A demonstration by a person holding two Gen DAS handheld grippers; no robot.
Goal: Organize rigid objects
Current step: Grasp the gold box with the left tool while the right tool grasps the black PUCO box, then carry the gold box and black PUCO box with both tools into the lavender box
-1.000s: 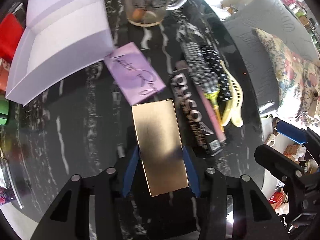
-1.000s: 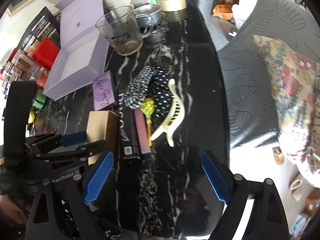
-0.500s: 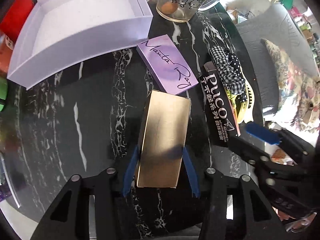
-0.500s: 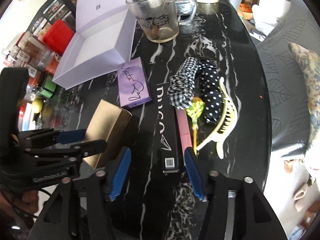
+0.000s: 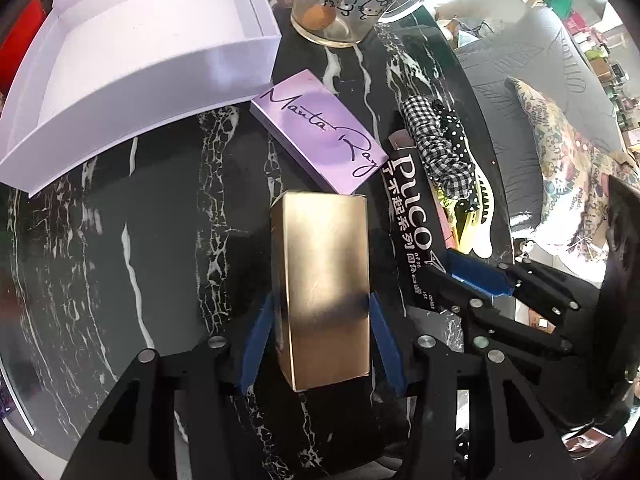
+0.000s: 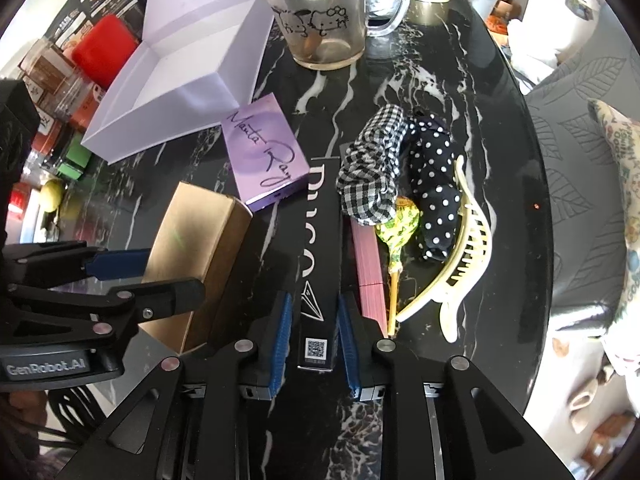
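Jaws of the right gripper (image 6: 314, 336) have just been closing and now clamp the long black box (image 6: 320, 256), which lies ahead between its pads. Beside it, the left gripper (image 5: 320, 344) pinches the gold box (image 5: 324, 280) on the marble table (image 5: 140, 220).

A black marble table (image 6: 460, 92) carries a white tray (image 6: 176, 92), purple box (image 6: 264, 156), glass mug (image 6: 320, 20) and hair clip (image 6: 464, 252).
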